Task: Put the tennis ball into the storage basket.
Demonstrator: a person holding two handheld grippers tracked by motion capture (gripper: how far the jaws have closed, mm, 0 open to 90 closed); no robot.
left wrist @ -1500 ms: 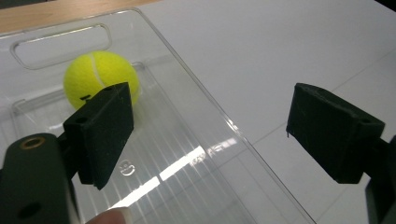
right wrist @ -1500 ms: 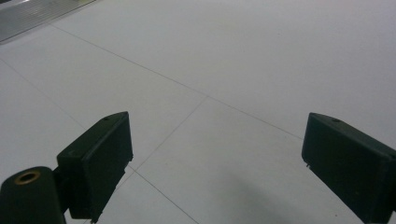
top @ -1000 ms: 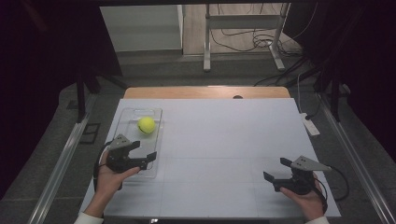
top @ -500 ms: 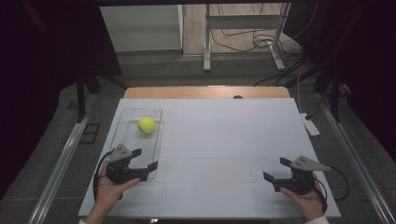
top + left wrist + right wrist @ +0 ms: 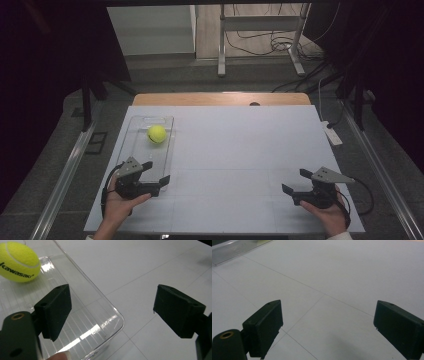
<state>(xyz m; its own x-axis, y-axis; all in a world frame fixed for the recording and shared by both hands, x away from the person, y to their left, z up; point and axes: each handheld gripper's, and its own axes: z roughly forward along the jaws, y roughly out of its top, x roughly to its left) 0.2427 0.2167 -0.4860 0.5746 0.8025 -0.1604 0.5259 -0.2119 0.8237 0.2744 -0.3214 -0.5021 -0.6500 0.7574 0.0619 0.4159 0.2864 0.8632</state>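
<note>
Black rubber-faced jaws of the left gripper [image 5: 156, 171] stand apart with nothing pressed between them; in the left gripper view [image 5: 112, 312] one jaw hangs over the near corner of the clear, ribbed plastic tray [image 5: 75, 322] and the other over the bare white bench top [image 5: 150, 272], so the tray's rounded corner lies in the gap, touched by neither pad. A fingertip shows at the bottom edge of that view, under the tray-side jaw.

Farther along the tray, toward its far end, rests the yellow-green felt tennis ball [image 5: 18, 262] with black lettering on it; in the high view the ball [image 5: 156, 133] sits inside the tray [image 5: 167, 150], well apart from the left gripper, which is held in the person's left hand [image 5: 117, 207] at the tray's near end.

The right gripper [image 5: 296, 182] is also spread wide and holds nothing; in the right gripper view [image 5: 328, 327] its two jaws frame only the white bench with its thin seam lines, and an edge of the clear tray [image 5: 234, 250] shows at the top left corner. It sits in the person's right hand [image 5: 327, 215] near the bench's [image 5: 240, 150] front right corner, well apart from tray and ball.
</note>
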